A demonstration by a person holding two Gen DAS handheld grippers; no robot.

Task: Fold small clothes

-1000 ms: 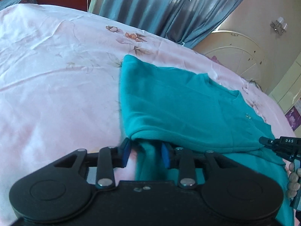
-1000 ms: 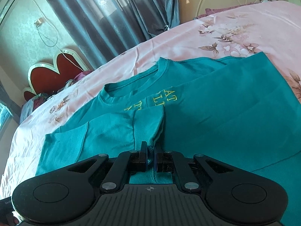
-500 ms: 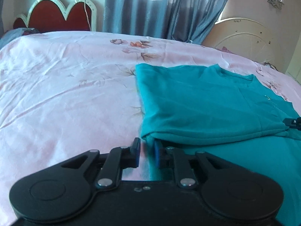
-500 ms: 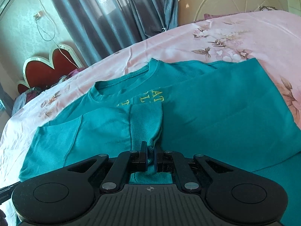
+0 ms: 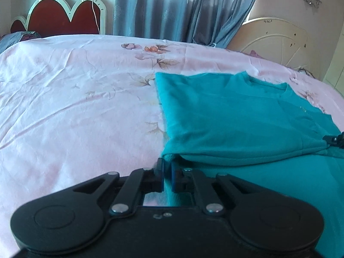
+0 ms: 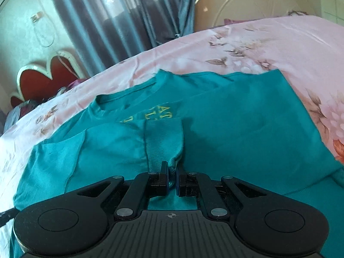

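A teal sweatshirt (image 5: pixel 240 116) with yellow letters (image 6: pixel 165 111) lies on the pink floral bedsheet (image 5: pixel 75 107), its sides partly folded inward. My left gripper (image 5: pixel 166 167) is nearly shut and pinches the teal hem at the shirt's lower left corner. My right gripper (image 6: pixel 171 174) is shut on the ribbed sleeve cuff (image 6: pixel 163 142), which lies folded across the shirt's front. The right gripper's tip also shows at the right edge of the left wrist view (image 5: pixel 335 139).
A red heart-shaped headboard (image 5: pixel 64 19) and grey curtains (image 5: pixel 172 8) stand behind the bed. A cream round board (image 6: pixel 258 2) leans at the far right. Bare sheet lies left of the shirt.
The left gripper has closed from wide open onto the hem corner. The right gripper stays shut on the cuff, and both views have tilted slightly.
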